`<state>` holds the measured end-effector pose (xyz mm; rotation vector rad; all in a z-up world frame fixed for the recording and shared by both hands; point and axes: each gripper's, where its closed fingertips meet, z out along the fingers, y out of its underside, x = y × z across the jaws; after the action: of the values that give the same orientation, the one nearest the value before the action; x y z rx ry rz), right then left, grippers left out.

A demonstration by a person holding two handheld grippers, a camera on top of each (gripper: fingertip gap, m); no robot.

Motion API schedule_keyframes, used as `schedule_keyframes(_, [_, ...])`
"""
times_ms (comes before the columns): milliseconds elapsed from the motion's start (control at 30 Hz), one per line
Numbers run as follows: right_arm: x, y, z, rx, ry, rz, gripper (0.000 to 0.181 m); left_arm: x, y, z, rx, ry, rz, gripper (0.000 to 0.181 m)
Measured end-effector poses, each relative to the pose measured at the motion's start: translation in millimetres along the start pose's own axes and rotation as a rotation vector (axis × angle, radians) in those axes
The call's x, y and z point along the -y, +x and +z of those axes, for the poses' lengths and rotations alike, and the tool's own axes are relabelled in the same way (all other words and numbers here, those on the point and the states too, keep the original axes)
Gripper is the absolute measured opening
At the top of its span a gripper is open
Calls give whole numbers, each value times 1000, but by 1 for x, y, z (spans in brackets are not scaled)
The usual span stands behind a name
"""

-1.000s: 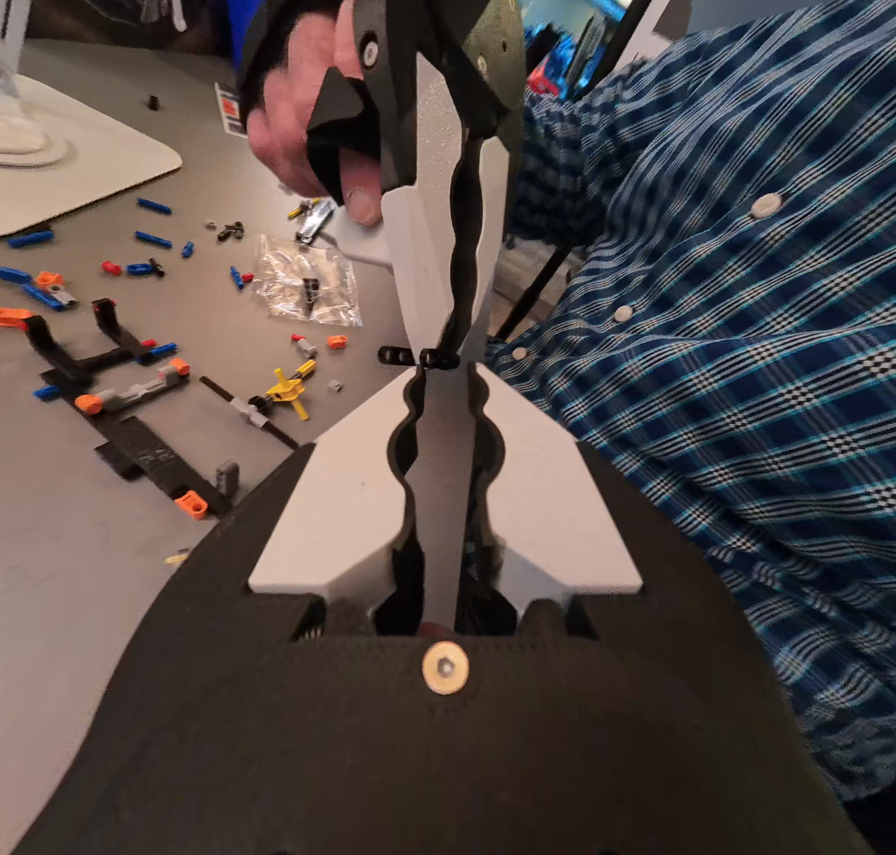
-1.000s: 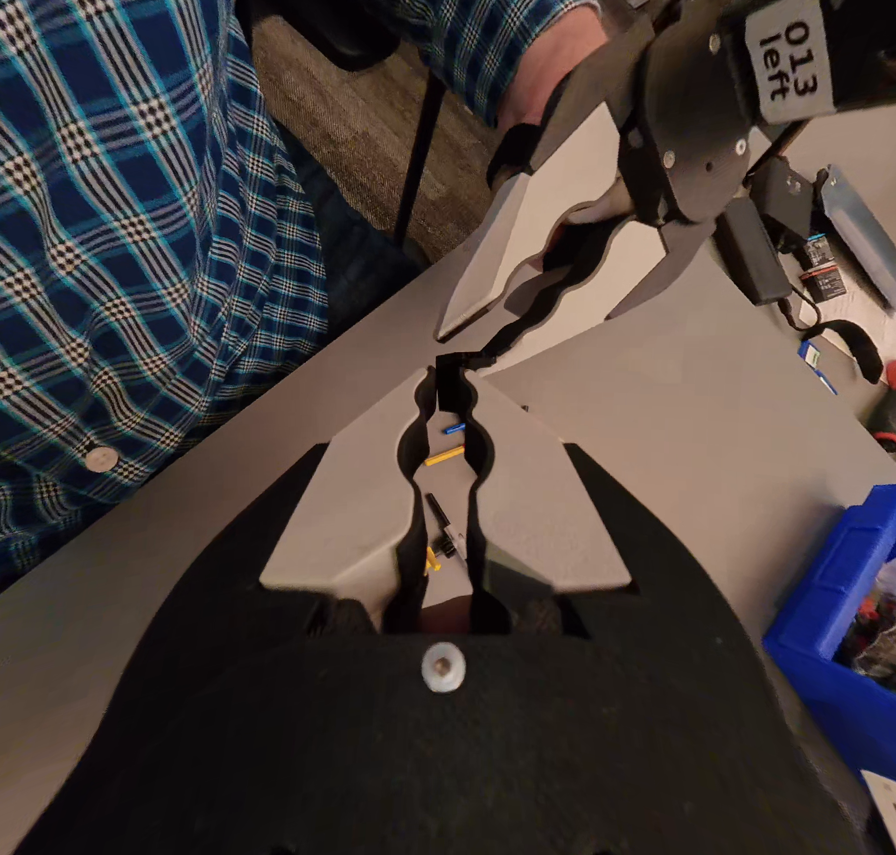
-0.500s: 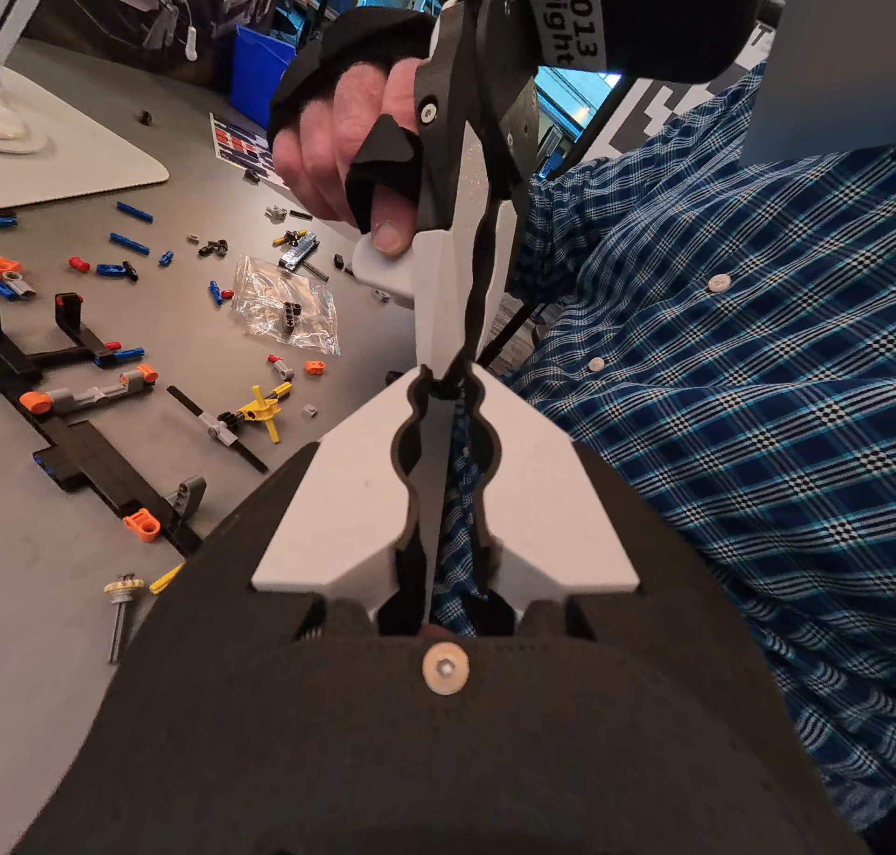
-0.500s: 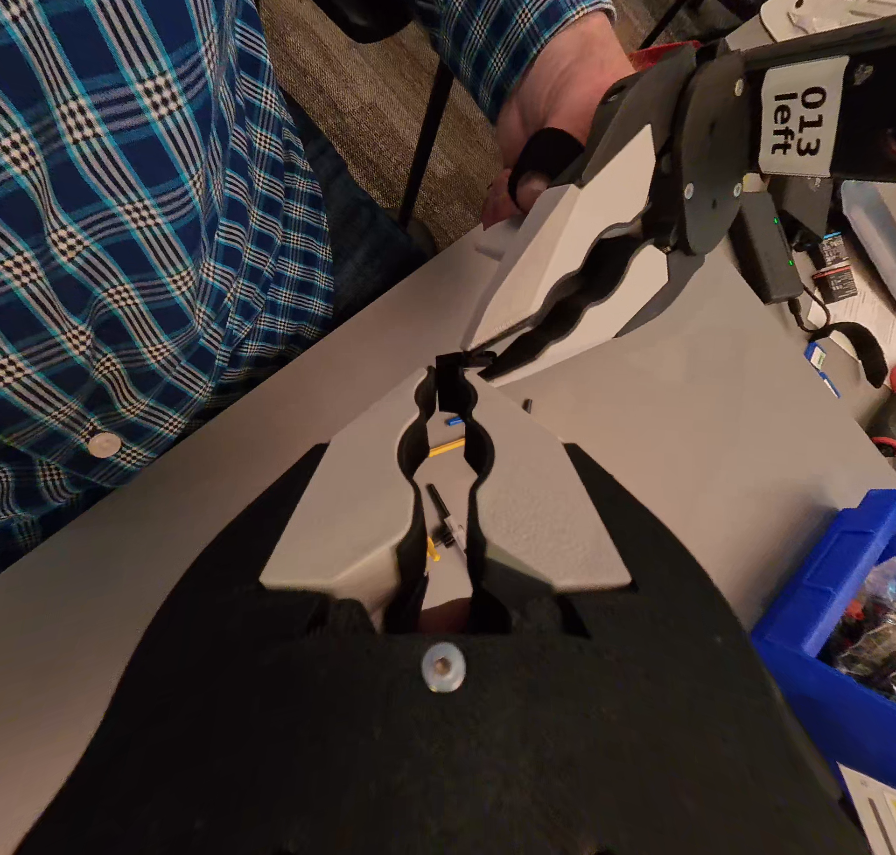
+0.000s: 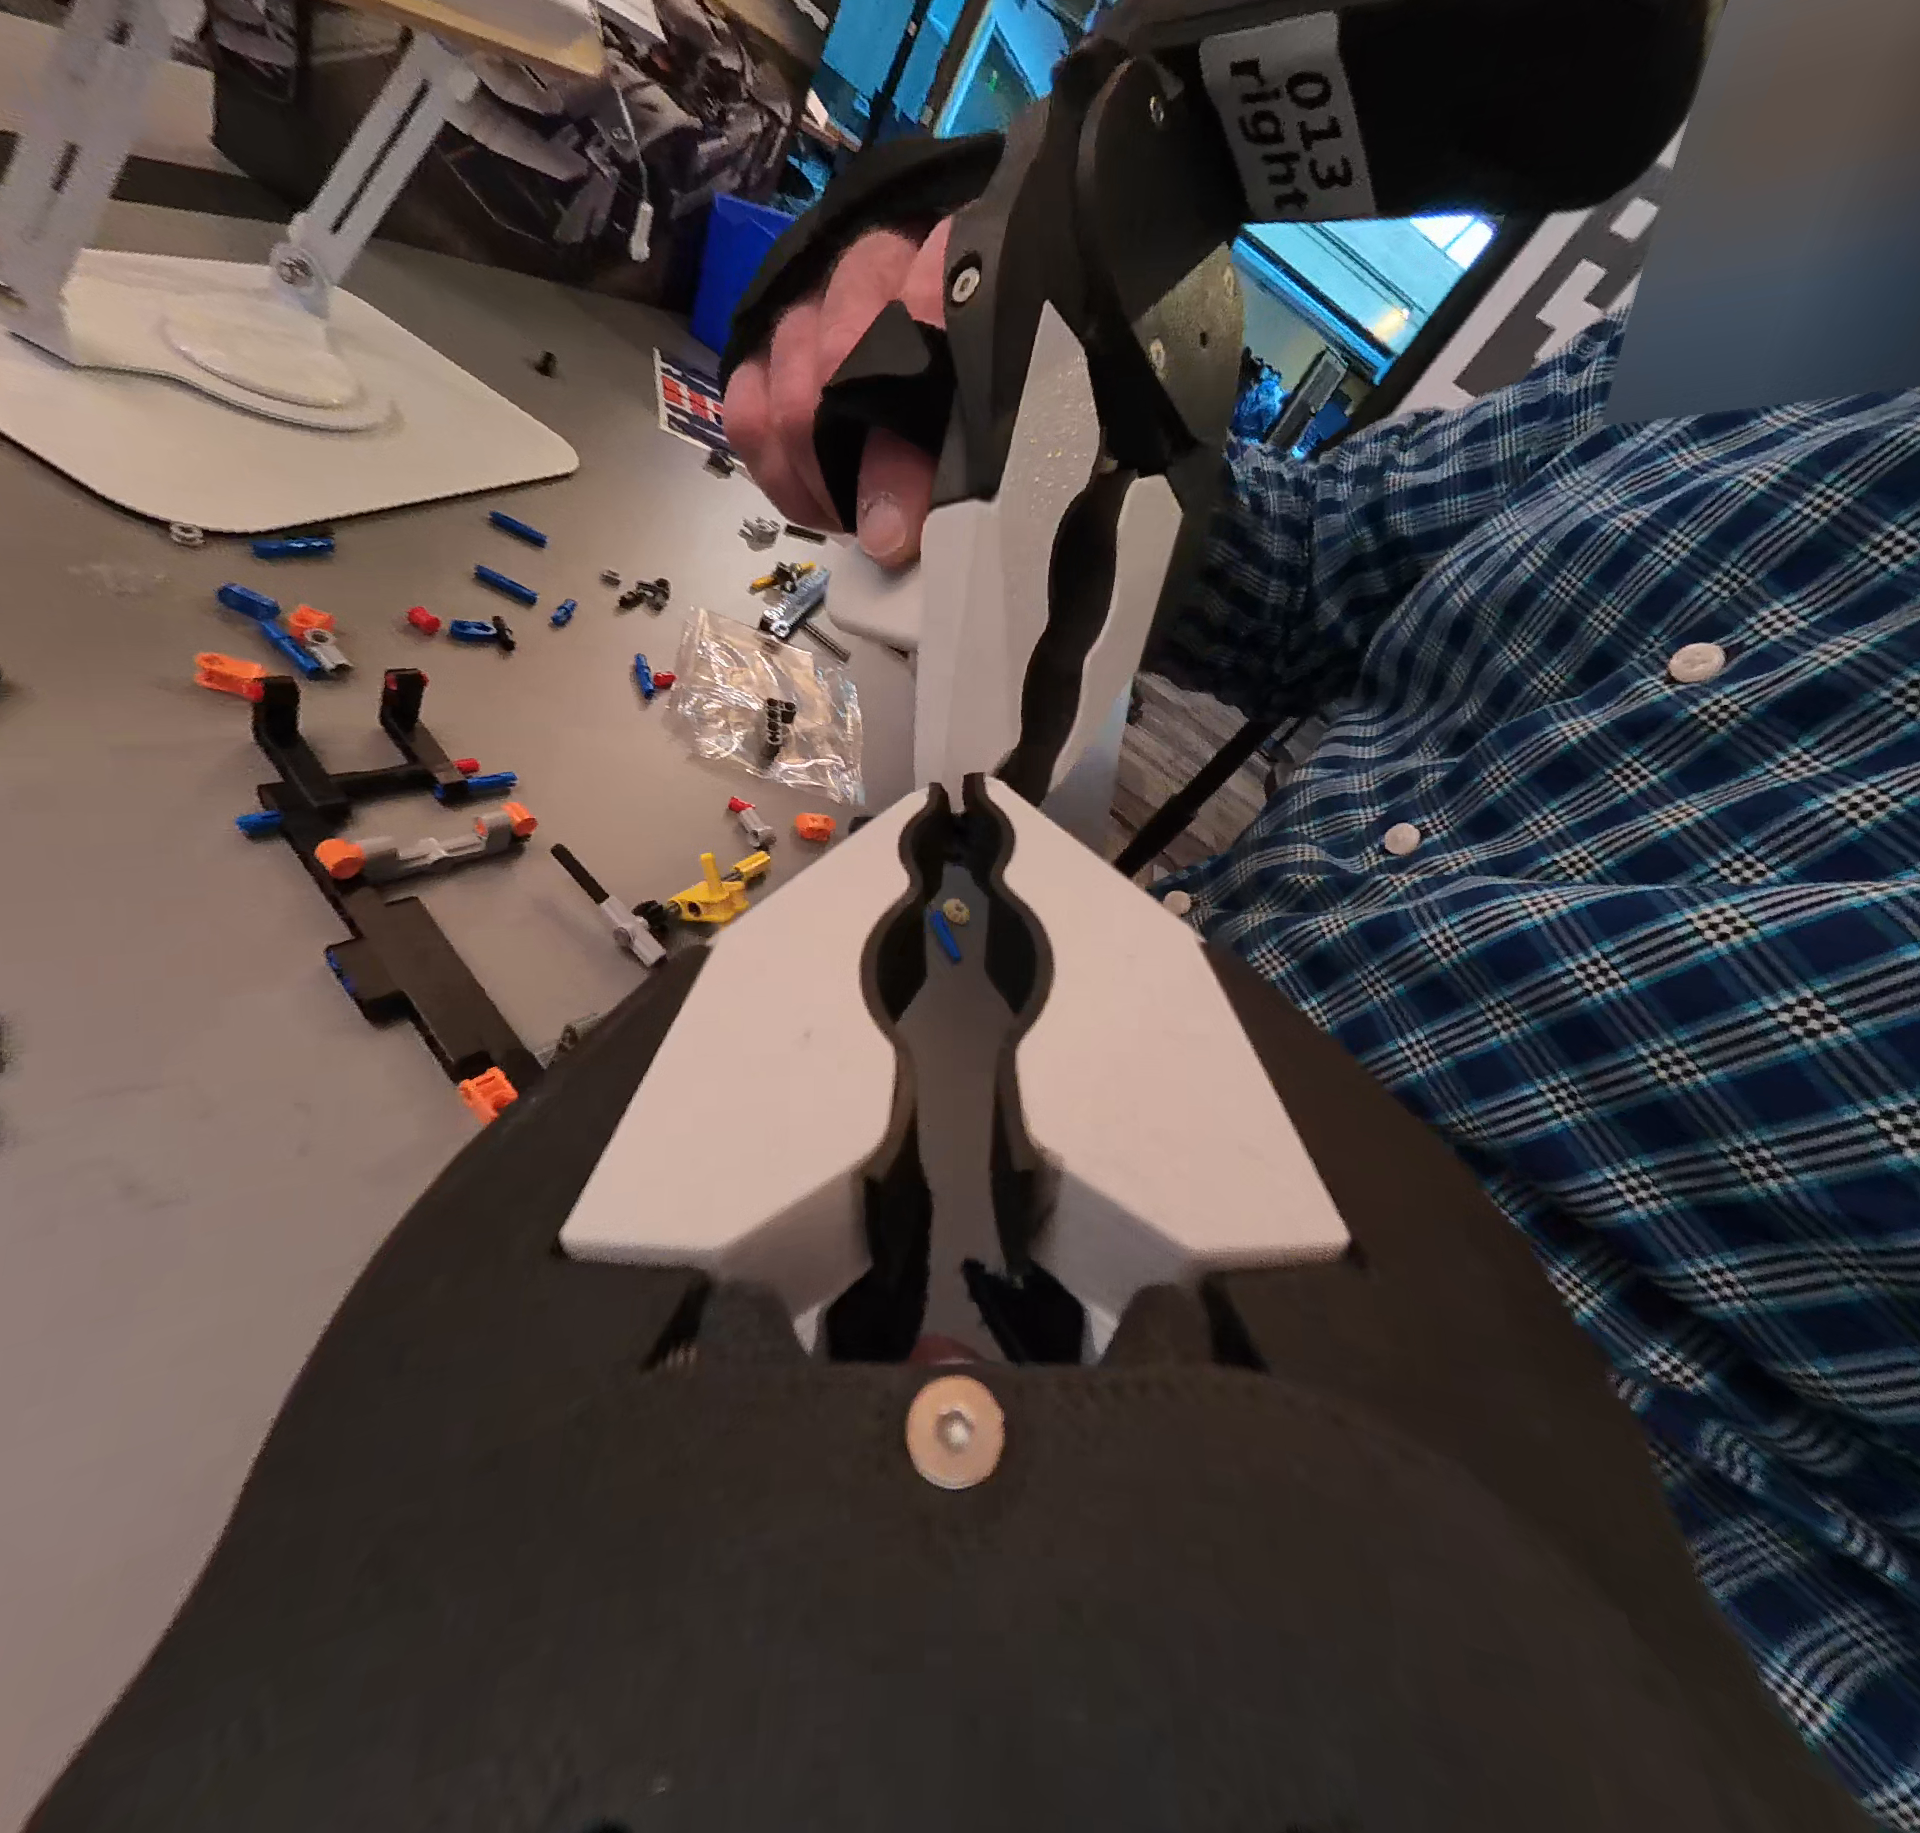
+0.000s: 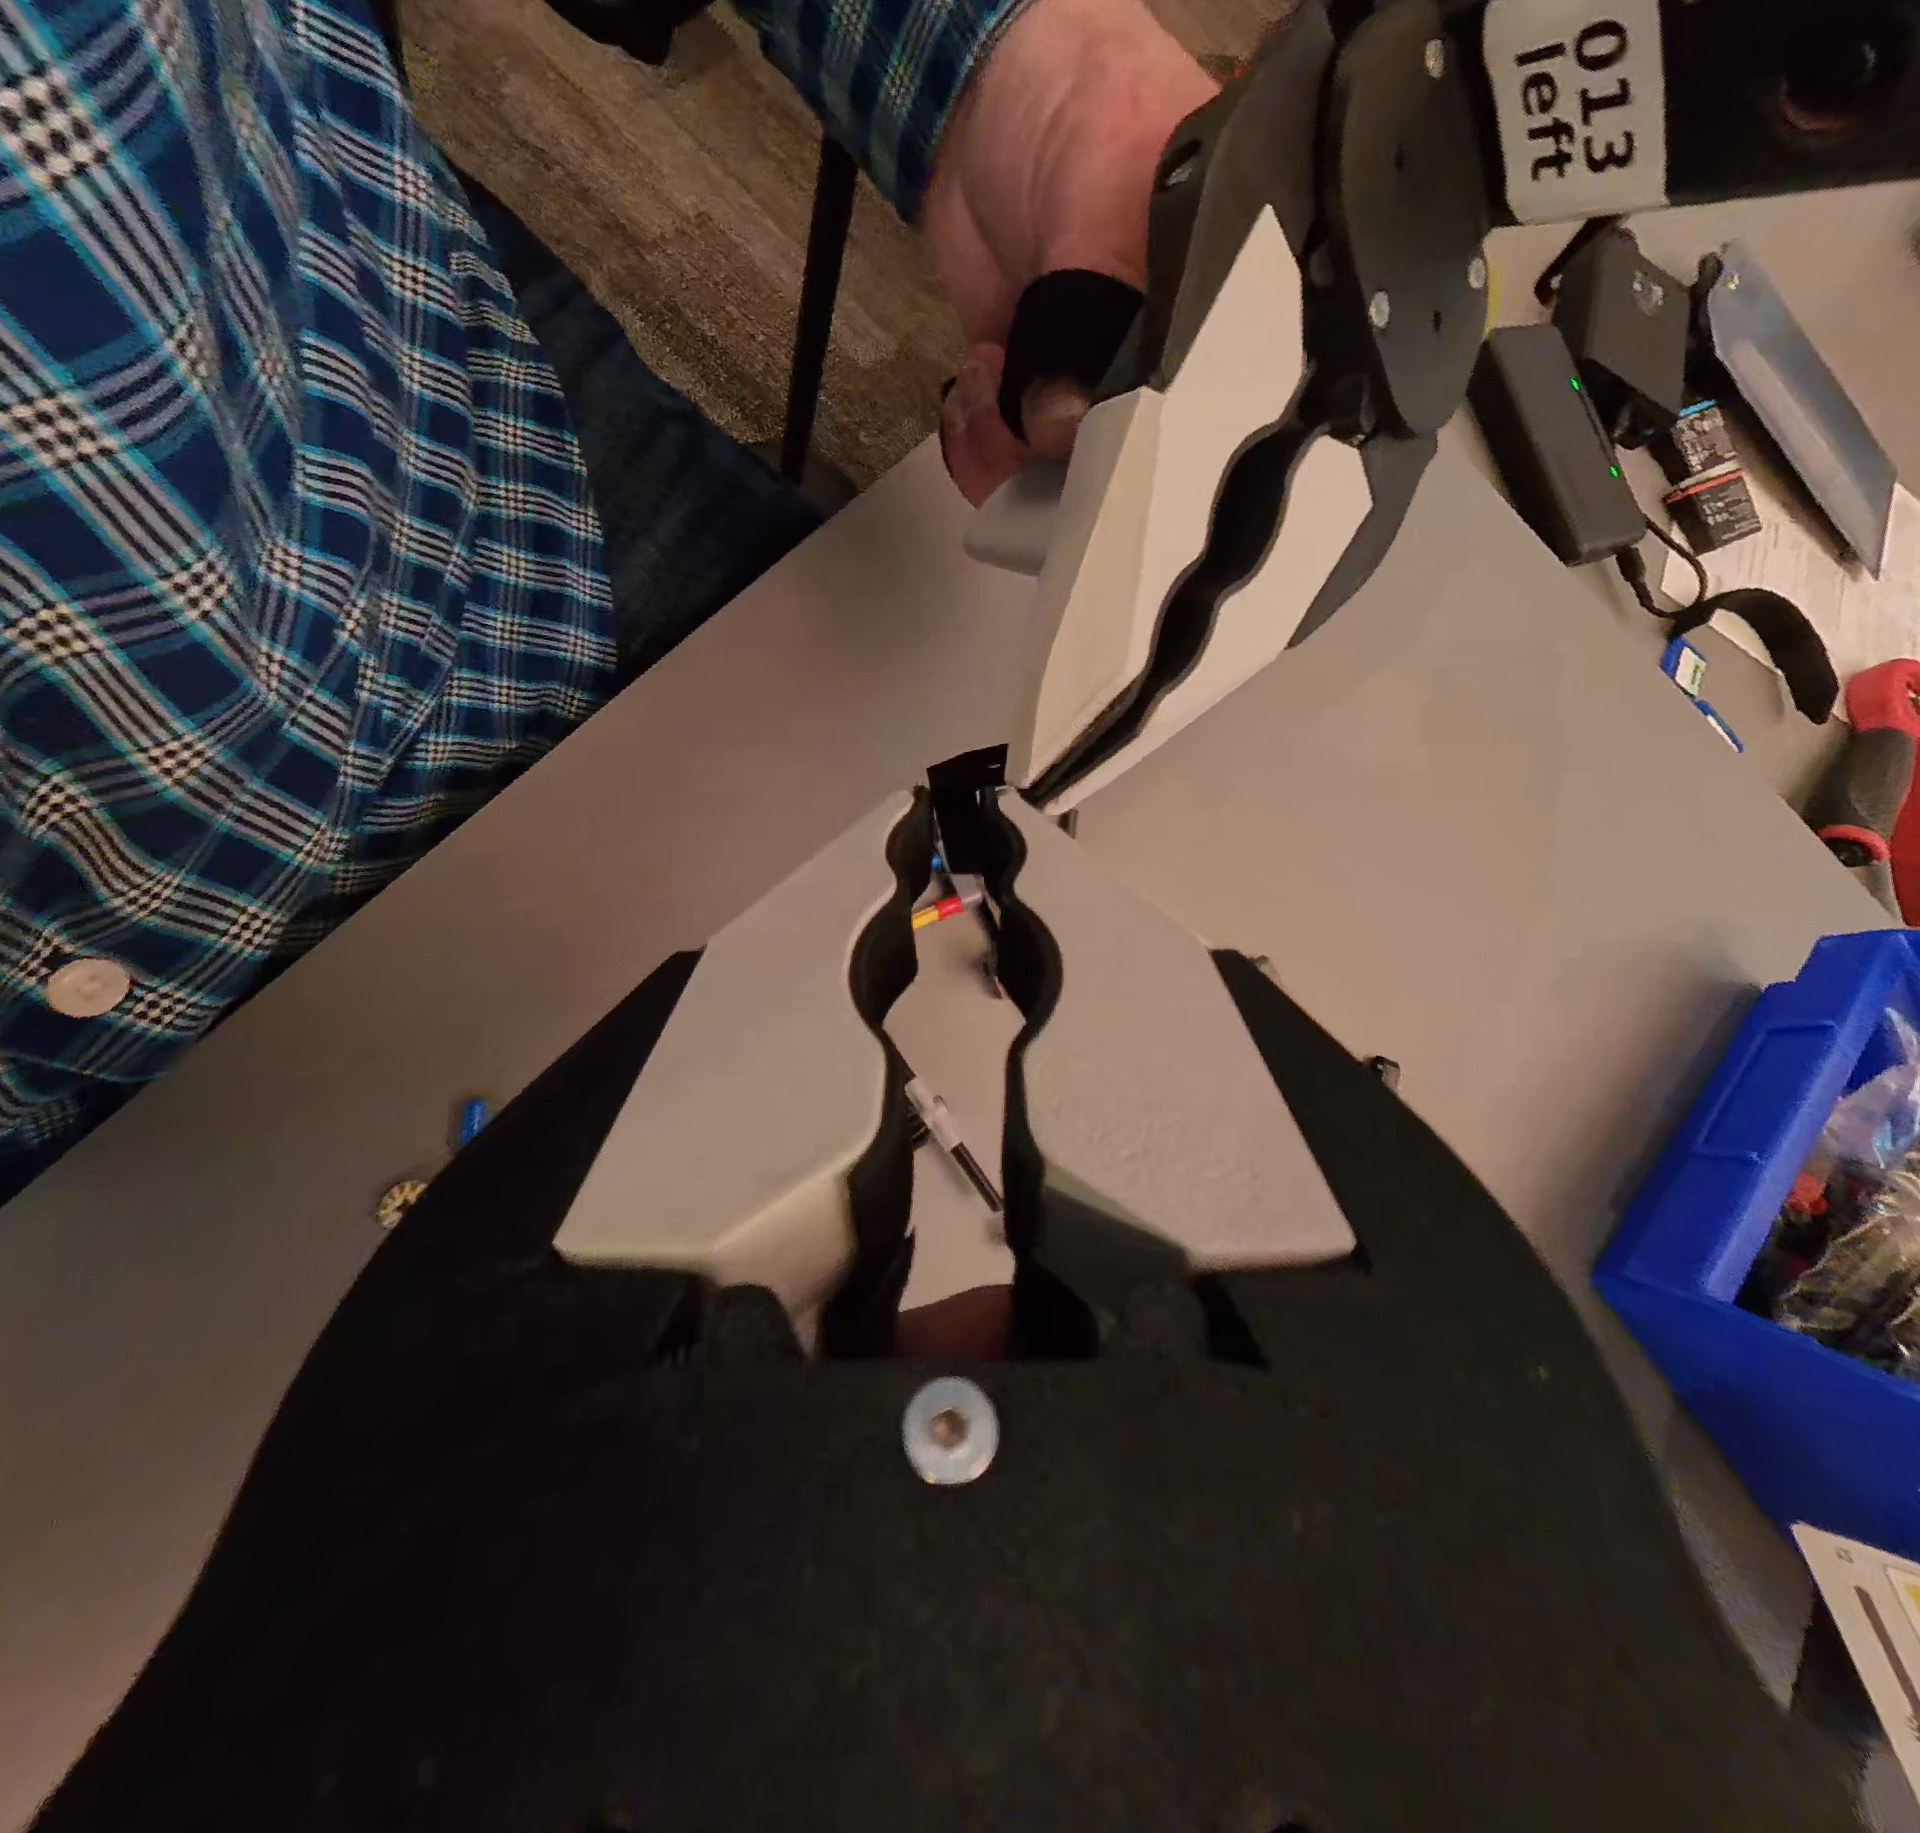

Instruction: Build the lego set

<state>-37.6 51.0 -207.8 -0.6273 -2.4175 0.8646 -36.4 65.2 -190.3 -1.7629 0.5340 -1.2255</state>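
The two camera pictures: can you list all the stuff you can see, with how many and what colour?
Flat grey table: one, under everything.
White stand with flat base: one, far left of the table.
Black Lego frame with orange and blue pins: one, left on the table.
Clear plastic bag: one, mid-table.
Yellow Lego connector: one, near the frame.
Loose Lego pieces: many, mostly blue, some red, orange and black, scattered.
Blue plastic bin: one, right edge.
Black power bricks: two, far right.
Small black Lego piece: one, pinched in the right gripper.
Left gripper: white fingers, closed.
Blue checked shirt: one, on the person.
Hands: two, one holding each gripper.
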Motion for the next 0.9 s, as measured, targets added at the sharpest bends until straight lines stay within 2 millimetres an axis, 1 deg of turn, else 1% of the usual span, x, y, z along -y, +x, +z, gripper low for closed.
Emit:
schedule_keyframes(300, [-4,16,2,-53,14,31,8,7,-9,-8,32,50,-13,0])
schedule_keyframes(500, [-2,21,4,-69,19,9,7,9,-14,-14,23,69,-53,2])
schedule_keyframes(533, [-2,21,4,-67,14,-1,6,9,-14,-15,17,71,-60,4])
schedule_keyframes(633, [-2,21,4,-65,0,-33,6,13,-17,-19,25,82,-65,23])
schedule_keyframes(700, [1,19,3,-59,-2,-59,6,15,-19,-22,30,82,-70,40])
schedule_keyframes(767, [5,17,2,-56,4,-93,6,15,-18,-23,9,74,-84,52])
schedule_keyframes(833, [11,15,1,-51,10,-125,6,12,-14,-18,-18,47,-82,59])
schedule_keyframes(900, [17,11,1,-39,11,-160,6,9,-6,-10,-64,18,-76,58])
